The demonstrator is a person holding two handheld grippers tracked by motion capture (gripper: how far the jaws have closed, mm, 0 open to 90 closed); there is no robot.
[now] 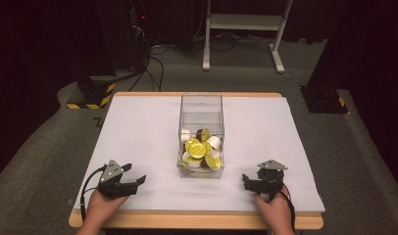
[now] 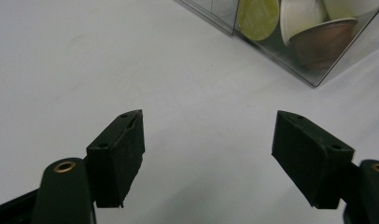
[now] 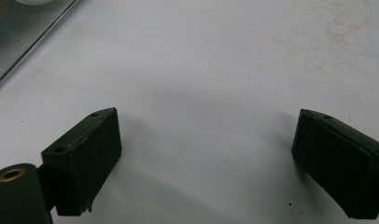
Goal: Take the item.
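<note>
A clear plastic box [image 1: 201, 134] is seen standing in the middle of the white table [image 1: 138, 132] in the high view, open at the top and taller than it is wide. It's piled roughly halfway up with coffee capsules [image 1: 201, 149]: mostly yellow-gold foil tops, a few white ones, and a couple of dark brown ones mixed in.

The left gripper [image 1: 134, 176] is held near the front left corner of the table, the right gripper [image 1: 246, 182] near the front right, each well apart from the box and each gripped by a hand [image 1: 101, 208] coming in from the bottom edge. Both are pointed roughly inward toward the box.

From up high the jaws are hard to read, tbh, but the gripper views sort that out. In the left gripper view the left gripper [image 2: 208, 154] is shown with its two black jaws spread wide, nothing between them but bare table. A corner of the box [image 2: 318, 74] is caught at the top right there, and through the wall a yellow-green capsule [image 2: 257, 17], a white one [image 2: 300, 17] and a bronze-brown one [image 2: 324, 41] can be made out up close, which is detail the high view doesn't give.

In the right gripper view the right gripper [image 3: 206, 163] is likewise spread wide over empty table, with just a sliver of the box edge [image 3: 33, 42] at the top left. Faint brownish stains [image 3: 337, 35] on the table surface are picked up at the top right.
</note>
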